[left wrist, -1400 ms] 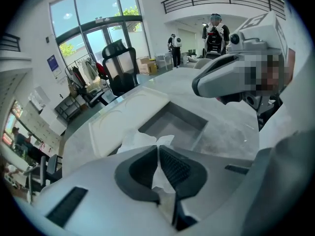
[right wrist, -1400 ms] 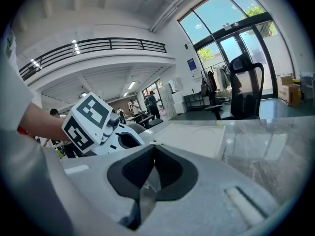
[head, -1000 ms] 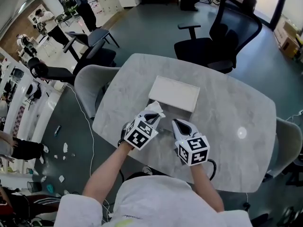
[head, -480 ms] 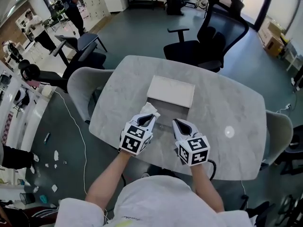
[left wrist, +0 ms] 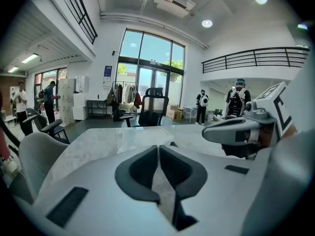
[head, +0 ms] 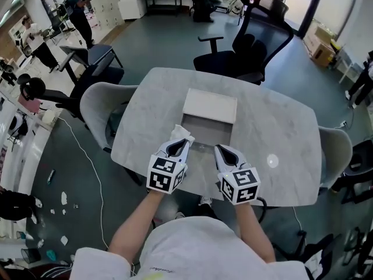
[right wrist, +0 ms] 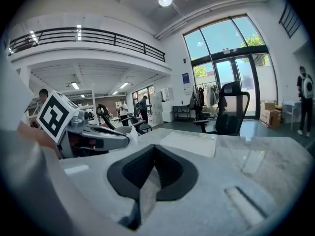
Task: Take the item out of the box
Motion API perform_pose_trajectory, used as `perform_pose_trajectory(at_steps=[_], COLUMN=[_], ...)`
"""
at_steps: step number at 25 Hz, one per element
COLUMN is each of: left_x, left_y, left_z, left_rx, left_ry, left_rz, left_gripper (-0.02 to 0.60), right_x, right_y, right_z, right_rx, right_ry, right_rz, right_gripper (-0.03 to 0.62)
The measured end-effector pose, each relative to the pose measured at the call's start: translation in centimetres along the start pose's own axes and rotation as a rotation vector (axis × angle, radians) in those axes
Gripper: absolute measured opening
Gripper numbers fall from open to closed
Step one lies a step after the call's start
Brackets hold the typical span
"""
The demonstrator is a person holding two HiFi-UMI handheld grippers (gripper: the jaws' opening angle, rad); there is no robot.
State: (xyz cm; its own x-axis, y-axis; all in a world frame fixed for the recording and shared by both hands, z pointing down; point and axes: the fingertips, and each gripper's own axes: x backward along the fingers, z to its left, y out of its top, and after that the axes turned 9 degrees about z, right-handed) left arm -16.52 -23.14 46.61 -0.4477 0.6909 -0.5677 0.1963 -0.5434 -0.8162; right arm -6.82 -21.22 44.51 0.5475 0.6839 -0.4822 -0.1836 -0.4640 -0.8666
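A flat white box [head: 210, 105] lies in the middle of the grey marble table [head: 274, 127]. A darker grey rectangle [head: 207, 133] lies just in front of it; I cannot tell whether that is an open tray. My left gripper [head: 182, 142] [left wrist: 158, 149] is shut on a crumpled white wrapper [head: 183, 133] at the near left corner of that rectangle. My right gripper [head: 220, 149] [right wrist: 153, 149] sits beside it, shut, and a thin clear film [head: 201, 148] seems to stretch between the two tips. In the right gripper view the white wrapper [right wrist: 132, 134] sticks out of the left gripper's tip.
Grey shell chairs stand at the table's left [head: 99, 107] and right [head: 335, 150]. Black office chairs [head: 250, 45] stand beyond the far edge. People stand far off at the back left [head: 76, 4]. The table's near edge runs just under my grippers.
The head camera has pulled back and the table looks smaller. Both grippers stay shut side by side in front of the box, with the white wrapper still in the left one.
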Motion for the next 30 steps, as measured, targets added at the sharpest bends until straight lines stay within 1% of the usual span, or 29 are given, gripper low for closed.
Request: perform_pose_trajectory(at_steps=[6,10,15,30], left_x=[2.1,3.1,3.5,3.9], left_y=[-1.6,-2.4,-3.4,-3.9], left_z=[-0.5,-0.4,-0.9,-0.6], left_rx=[0.010,0.024,0.031,0.028], left_ry=[-0.022,-0.031,-0.040,-0.050], left_rz=[-0.015,-0.021,-0.022,-0.022], left_gripper=[0.021,0.021,0.021,0.021], right_x=[2.1,2.6,3.3,3.3], right_y=[-0.8,-1.2,-1.9,-1.9], right_z=[2.1,3.0,3.7,4.5], right_rx=[0.020,0.017,0.020,0.029], right_ry=[-0.052,-0.079,-0.090,-0.097], right_rz=[-0.026,-0.024,-0.022,-0.020], right_gripper=[0.005,0.005,0.005,0.005])
